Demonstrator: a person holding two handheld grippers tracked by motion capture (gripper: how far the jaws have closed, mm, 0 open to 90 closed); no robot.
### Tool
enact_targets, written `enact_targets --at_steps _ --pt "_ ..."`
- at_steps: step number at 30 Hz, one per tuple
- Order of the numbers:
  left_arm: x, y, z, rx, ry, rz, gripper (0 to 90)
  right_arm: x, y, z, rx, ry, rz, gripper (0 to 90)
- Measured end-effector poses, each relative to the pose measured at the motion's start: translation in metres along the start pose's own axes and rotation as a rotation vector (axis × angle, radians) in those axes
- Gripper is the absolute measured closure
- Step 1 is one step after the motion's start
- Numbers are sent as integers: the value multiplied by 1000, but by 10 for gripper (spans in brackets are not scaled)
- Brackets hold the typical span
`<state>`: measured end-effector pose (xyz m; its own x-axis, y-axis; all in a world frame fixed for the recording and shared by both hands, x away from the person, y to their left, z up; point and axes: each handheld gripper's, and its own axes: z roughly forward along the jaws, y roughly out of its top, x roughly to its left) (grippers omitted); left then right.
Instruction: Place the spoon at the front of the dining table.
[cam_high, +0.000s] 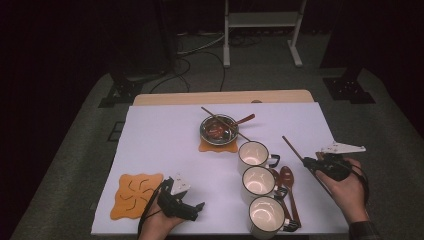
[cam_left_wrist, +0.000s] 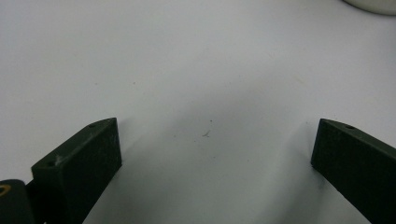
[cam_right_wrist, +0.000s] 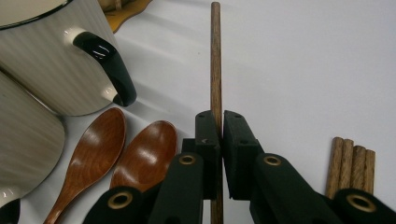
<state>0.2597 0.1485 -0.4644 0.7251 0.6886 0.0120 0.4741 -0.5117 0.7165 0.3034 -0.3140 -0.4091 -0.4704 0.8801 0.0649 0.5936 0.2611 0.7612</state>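
White cloth (cam_high: 165, 150) is covering the table; the right gripper (cam_right_wrist: 218, 126) is pinching a wooden chopstick (cam_right_wrist: 215, 56) beside two spoons (cam_right_wrist: 121, 154) and three mugs (cam_high: 257, 181), while the left gripper (cam_left_wrist: 212, 149) is hovering wide apart.

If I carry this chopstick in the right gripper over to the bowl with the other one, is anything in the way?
Partly. The right gripper is shut on a chopstick. The top mug stands roughly between it and the bowl, low on the table. Lifted above the mug's rim, the path looks clear.
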Motion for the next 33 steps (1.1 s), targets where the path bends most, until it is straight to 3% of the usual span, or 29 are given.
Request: enact_targets --at_steps 33 --pt "0 0 0 3 -1 2 5 5 26 4 -29 24 -31 841"
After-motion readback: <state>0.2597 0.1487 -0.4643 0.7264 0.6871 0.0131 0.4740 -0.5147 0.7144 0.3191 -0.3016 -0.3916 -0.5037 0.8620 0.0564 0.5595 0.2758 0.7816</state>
